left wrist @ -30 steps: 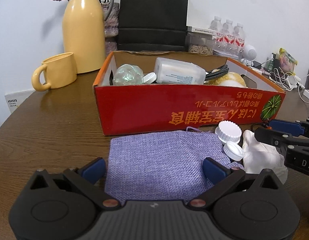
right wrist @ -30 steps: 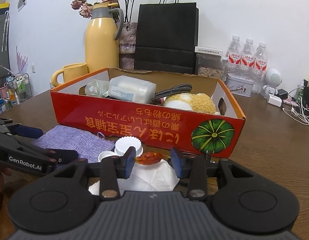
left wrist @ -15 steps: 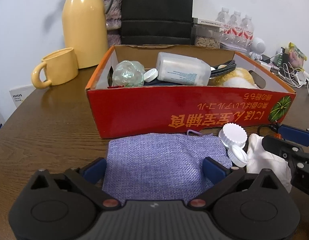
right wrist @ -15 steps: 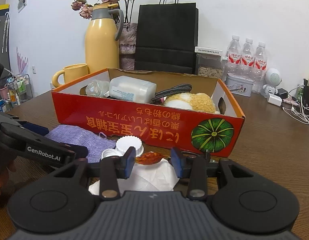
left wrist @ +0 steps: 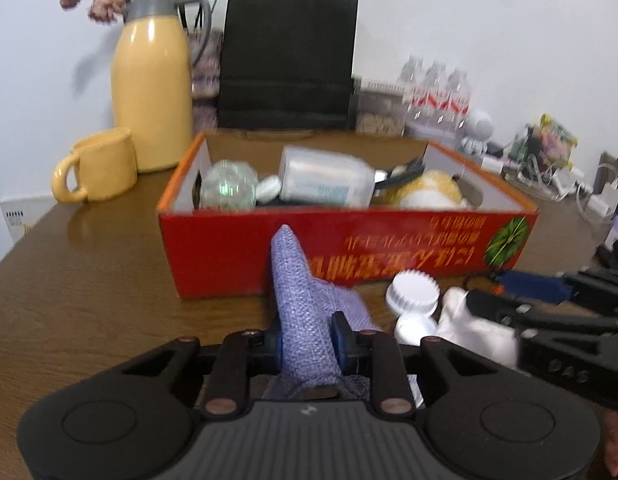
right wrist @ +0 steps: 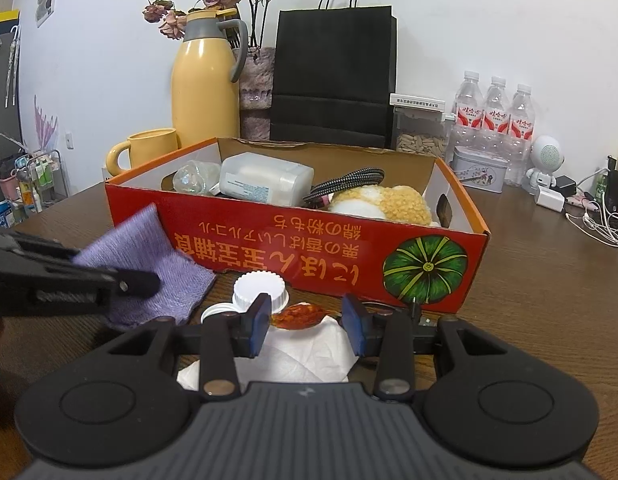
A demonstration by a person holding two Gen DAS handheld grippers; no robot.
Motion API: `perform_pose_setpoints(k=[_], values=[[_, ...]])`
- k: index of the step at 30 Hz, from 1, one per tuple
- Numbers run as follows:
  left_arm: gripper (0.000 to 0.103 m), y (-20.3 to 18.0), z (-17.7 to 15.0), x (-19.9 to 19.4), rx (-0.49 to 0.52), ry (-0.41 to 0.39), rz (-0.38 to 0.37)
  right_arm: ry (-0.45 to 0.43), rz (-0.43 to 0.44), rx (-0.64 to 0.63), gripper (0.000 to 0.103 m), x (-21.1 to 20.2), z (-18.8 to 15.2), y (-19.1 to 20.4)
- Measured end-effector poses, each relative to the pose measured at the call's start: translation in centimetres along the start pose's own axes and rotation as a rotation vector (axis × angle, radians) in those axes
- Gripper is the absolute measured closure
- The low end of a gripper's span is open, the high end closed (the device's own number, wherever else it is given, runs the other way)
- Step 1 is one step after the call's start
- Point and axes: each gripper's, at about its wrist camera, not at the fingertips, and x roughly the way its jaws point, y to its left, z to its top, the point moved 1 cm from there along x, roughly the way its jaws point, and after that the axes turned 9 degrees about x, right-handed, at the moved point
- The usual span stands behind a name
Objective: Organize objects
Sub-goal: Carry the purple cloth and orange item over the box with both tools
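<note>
My left gripper (left wrist: pixel 307 342) is shut on the purple woven pouch (left wrist: pixel 301 300), which bunches up between the pads and rises off the table; it also shows in the right wrist view (right wrist: pixel 149 256). The red cardboard box (left wrist: pixel 349 248) stands just behind, holding a clear ball, a white container, a cable and a yellow plush. My right gripper (right wrist: pixel 307 320) is open over a white tissue (right wrist: pixel 305 356), with an orange wrapper (right wrist: pixel 299 314) between its fingertips. Two white caps (right wrist: pixel 261 292) lie beside it in front of the box (right wrist: pixel 309 240).
A yellow jug (left wrist: pixel 151 96), a yellow mug (left wrist: pixel 97 164) and a black paper bag (left wrist: pixel 287 60) stand behind the box. Water bottles (right wrist: pixel 495 120), a tin, a small white robot figure and cables sit at the back right on the brown table (left wrist: pixel 89 280).
My left gripper closed on the purple pouch, which had lain flat, and lifted and bunched it. The left view tilted up. My right gripper stayed in place, open over the tissue.
</note>
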Motion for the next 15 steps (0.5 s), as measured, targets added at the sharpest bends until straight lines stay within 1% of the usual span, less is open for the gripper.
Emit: perform_pose_setpoints(k=[4,11,15], values=[[0.082,0.2,0.6,-2.0,-0.002,-0.058,-0.006,-0.012,0.000,-0.001,0.064,-0.3,0.0,0.0],[0.082,0.5,2.0,-4.8,-0.014,-0.136,-0.039,-0.073,0.003,-0.006,0.064,-1.5,-0.1,0.3],[0.082,0.6,2.9,-5.8,-0.017,-0.173,-0.053,-0.106,0.011,-0.008,0.064,-2.3,0.4,0.5]])
